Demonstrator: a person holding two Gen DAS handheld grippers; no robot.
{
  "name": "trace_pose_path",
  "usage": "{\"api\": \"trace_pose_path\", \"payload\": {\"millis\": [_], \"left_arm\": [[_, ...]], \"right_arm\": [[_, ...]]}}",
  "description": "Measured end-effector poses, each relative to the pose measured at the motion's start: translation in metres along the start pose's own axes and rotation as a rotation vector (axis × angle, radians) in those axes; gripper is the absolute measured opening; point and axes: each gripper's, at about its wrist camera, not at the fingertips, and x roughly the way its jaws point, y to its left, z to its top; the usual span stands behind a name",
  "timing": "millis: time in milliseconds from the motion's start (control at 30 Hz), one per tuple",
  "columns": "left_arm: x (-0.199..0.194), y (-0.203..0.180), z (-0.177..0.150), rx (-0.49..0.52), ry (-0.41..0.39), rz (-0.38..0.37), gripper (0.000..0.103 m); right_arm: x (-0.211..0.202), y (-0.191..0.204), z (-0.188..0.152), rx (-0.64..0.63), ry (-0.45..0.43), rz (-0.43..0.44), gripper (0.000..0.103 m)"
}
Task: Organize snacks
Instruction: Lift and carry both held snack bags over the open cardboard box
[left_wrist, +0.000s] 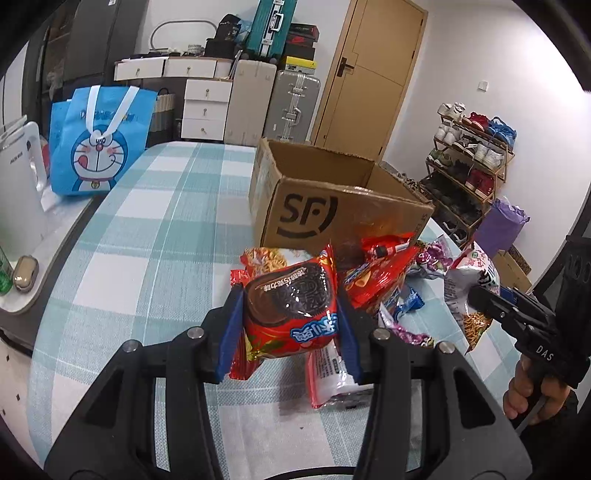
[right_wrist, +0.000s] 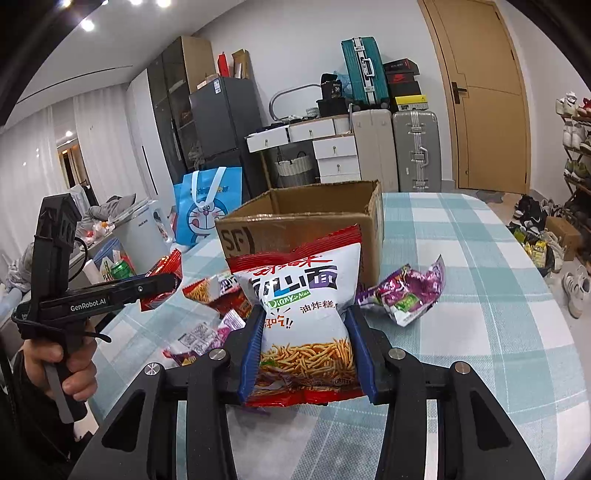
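Two packets are in my hold at once. My left gripper (left_wrist: 290, 314) is clamped on the red cookie packet (left_wrist: 291, 306), blue pads pinching it across the middle, lifted clear of the tabletop (left_wrist: 129, 266). My right gripper (right_wrist: 306, 343) is squeezed onto the white noodle-snack bag (right_wrist: 303, 302) at its waist, the film puckering inward where the pads bite.

Both should be light, I judge. The cookie packet looks fairly firm because of the biscuit inside, so a mid-body grip suits it, though hard pressure could crack the contents. The noodle-snack bag is puffy, soft and glossy; it may slip or swing, and the brittle sticks could crush, so holding the waist below the air pocket seems right.

Beyond the grippers, loose snacks lie heaped near the tabletop's near edge: a red chip bag (left_wrist: 373, 273) and a purple wrapper (right_wrist: 402, 291) beside the open cardboard box (left_wrist: 332, 199), which stands just behind the pile, toward the tabletop's far edge, and looks like the place to drop them
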Motion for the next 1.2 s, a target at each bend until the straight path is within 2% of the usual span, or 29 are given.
{"api": "trace_pose_path", "payload": {"millis": [667, 1200], "left_arm": [[0.001, -0.038, 0.065, 0.088, -0.101, 0.005, 0.043], [0.027, -0.055, 0.109, 0.121, -0.108, 0.019, 0.043]], "right_arm": [[0.006, 0.002, 0.063, 0.025, -0.069, -0.023, 0.044], [0.034, -0.005, 0.103, 0.051, -0.083, -0.008, 0.044]]}}
